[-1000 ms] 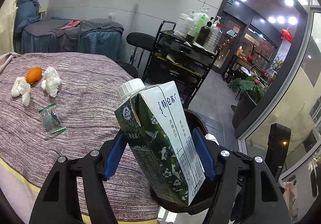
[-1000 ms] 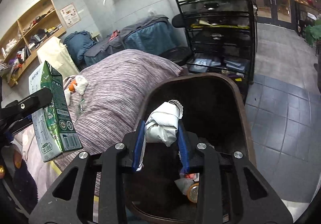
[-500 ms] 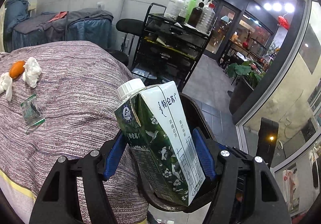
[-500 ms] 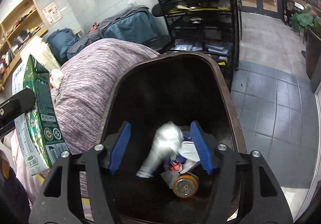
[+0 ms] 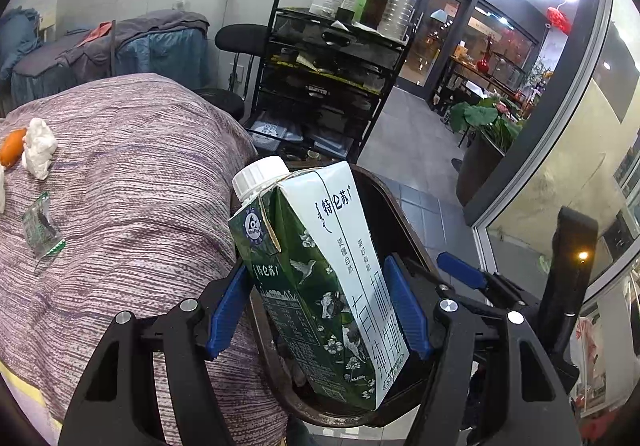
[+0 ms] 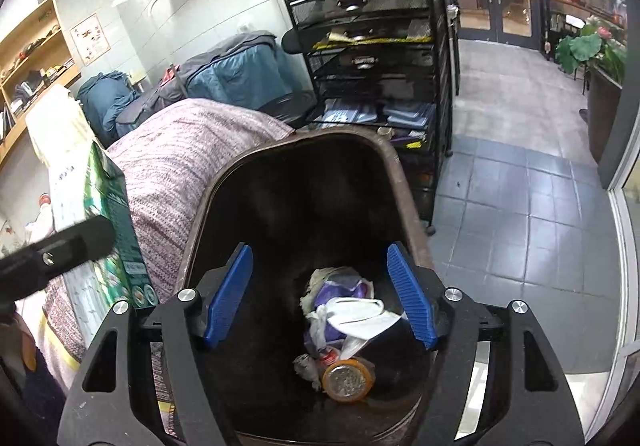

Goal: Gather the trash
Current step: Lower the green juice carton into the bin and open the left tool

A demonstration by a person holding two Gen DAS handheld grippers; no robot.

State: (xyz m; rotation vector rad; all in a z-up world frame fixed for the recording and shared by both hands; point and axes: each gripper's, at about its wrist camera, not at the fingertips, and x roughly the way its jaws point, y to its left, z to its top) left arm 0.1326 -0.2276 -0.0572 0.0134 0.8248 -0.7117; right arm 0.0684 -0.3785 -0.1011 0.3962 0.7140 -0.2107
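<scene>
1. Since the earlier frames, the right gripper (image 6: 318,296) has released a crumpled white wrapper (image 6: 356,316); its jaws have just been opening, and nothing stands between them now.
2. That wrapper lies in the dark brown bin (image 6: 404,182), below and between the right gripper's blue pads (image 6: 230,296), on other trash and just above an orange-rimmed round lid (image 6: 347,380).
3. Left gripper (image 5: 316,306): closed on a green-and-white milk carton (image 5: 320,278), one pad pressing each side. The carton stands tilted, its white cap (image 5: 260,176) up and away from the fingers.
4. The carton's lower end hangs over the bin opening (image 5: 404,218), which has come more fully under the left fingers than before.
5. Left of the left fingers, well apart, on the striped purple cover (image 5: 132,174): a clear green-edged wrapper (image 5: 40,226), crumpled white tissue (image 5: 38,148) and an orange object (image 5: 12,146) at the frame edge.
</scene>
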